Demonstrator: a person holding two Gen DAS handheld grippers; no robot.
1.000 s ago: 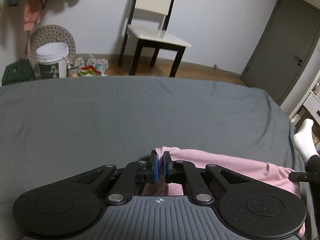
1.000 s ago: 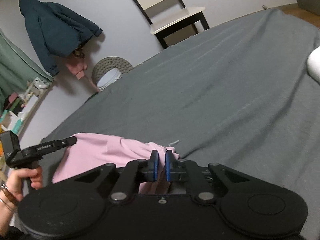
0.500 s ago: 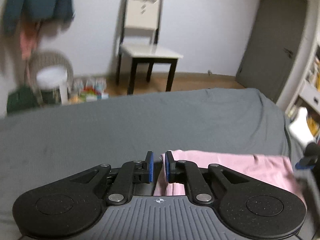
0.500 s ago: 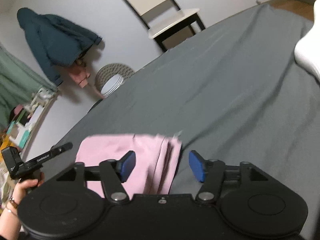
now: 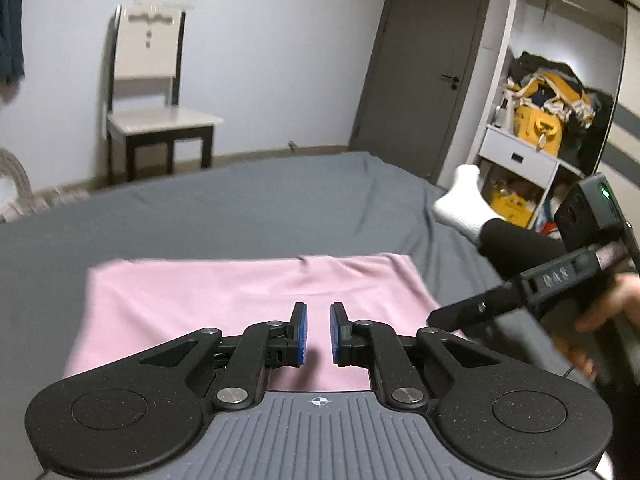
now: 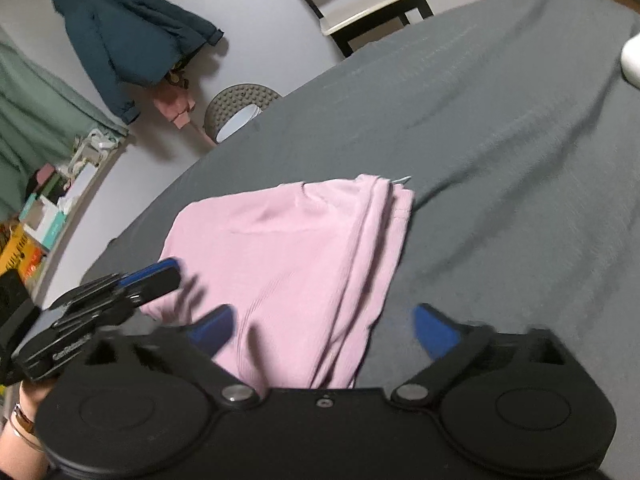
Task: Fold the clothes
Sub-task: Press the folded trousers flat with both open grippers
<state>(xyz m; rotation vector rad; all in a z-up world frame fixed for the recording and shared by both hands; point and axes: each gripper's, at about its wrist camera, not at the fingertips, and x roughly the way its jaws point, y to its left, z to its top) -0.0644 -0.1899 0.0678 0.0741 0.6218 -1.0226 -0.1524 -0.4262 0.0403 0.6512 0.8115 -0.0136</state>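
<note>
Pink garment point(image 5: 240, 292): one, lying flat on the grey bedsheet point(image 5: 200, 208), already doubled into a rough rectangle.

Left wrist view: left gripper point(image 5: 318, 334) hovers over the near edge, pads parted by a narrow gap, nothing between them. Right gripper point(image 5: 520, 296) shows at the right, held in a hand point(image 5: 600, 320), clear of the cloth.

Right wrist view: right gripper point(image 6: 324, 328) spread wide, empty, above the near end of the pink garment point(image 6: 288, 256). Stacked layer edges run along its right side, so several layers. Left gripper point(image 6: 152, 276) sits at the left edge.

Handling guess: light, soft, limp knit; it will sag and layers may slip. Pinch corners through all layers.

Count: one garment, two grippers.
</note>
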